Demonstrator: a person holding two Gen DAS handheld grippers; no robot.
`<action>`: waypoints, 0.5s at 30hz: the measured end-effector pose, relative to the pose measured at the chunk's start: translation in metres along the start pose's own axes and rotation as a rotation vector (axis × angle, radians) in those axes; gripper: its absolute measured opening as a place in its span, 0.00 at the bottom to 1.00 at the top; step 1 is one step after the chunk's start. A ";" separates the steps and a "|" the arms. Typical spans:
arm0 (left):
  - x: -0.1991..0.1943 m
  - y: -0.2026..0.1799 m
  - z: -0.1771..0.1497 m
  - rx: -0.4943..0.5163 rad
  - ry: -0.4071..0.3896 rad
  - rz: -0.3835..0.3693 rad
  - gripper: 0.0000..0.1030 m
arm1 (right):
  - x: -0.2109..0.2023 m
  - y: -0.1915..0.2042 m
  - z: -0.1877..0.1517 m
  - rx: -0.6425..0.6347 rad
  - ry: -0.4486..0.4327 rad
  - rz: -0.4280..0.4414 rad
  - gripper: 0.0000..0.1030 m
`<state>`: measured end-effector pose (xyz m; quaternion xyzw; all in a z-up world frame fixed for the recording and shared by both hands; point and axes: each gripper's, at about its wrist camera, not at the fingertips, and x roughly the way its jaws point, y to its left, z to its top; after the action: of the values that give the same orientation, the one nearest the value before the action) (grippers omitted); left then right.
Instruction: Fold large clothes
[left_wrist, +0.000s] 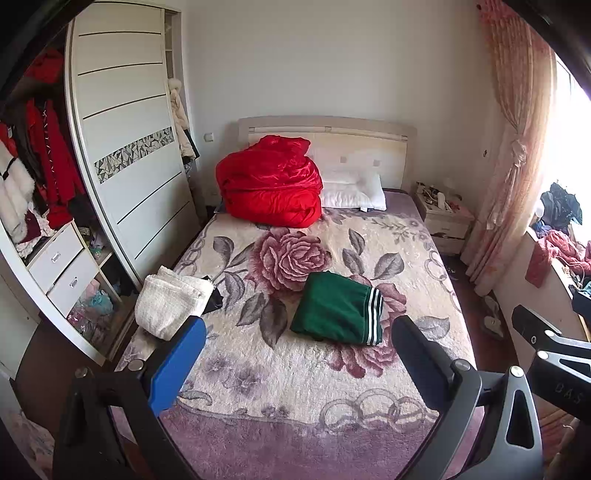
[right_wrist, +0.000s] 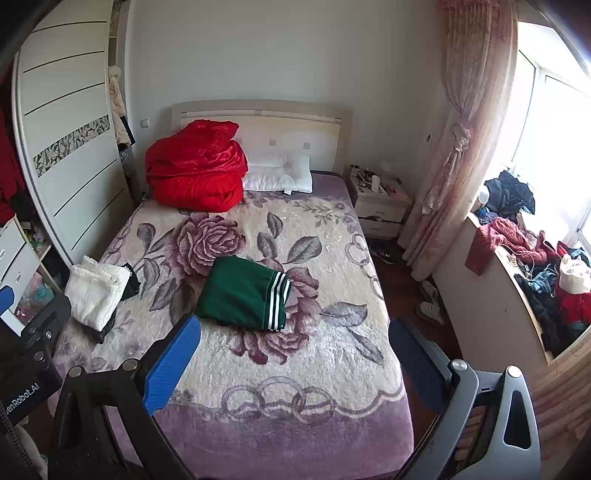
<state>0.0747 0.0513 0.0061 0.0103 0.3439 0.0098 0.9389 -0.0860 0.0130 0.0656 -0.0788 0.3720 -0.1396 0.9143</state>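
Note:
A folded green garment with white-striped cuff (left_wrist: 338, 308) lies in the middle of the bed's rose-patterned blanket (left_wrist: 295, 380); it also shows in the right wrist view (right_wrist: 245, 293). A folded white garment (left_wrist: 171, 301) sits on a dark one at the bed's left edge, seen too in the right wrist view (right_wrist: 98, 290). My left gripper (left_wrist: 299, 356) is open and empty, held above the foot of the bed. My right gripper (right_wrist: 295, 352) is open and empty, also above the foot, to the right of the left one. Both are well short of the green garment.
A red quilt bundle (left_wrist: 271, 184) and white pillow (left_wrist: 352, 190) lie at the headboard. An open wardrobe (left_wrist: 48, 206) stands left. A nightstand (right_wrist: 378, 201), pink curtain (right_wrist: 458, 147) and a windowsill piled with clothes (right_wrist: 535, 266) are right.

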 end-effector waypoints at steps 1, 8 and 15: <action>0.000 0.000 -0.001 0.001 0.000 0.001 1.00 | 0.000 0.000 -0.001 -0.001 0.000 0.000 1.00; -0.001 0.001 -0.003 -0.002 0.004 0.005 1.00 | 0.002 -0.002 0.001 0.003 0.000 0.006 1.00; -0.003 0.003 -0.007 -0.006 0.006 0.009 1.00 | 0.004 -0.005 0.001 0.001 0.002 0.010 1.00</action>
<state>0.0683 0.0541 0.0027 0.0089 0.3466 0.0153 0.9379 -0.0838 0.0074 0.0651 -0.0762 0.3733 -0.1351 0.9147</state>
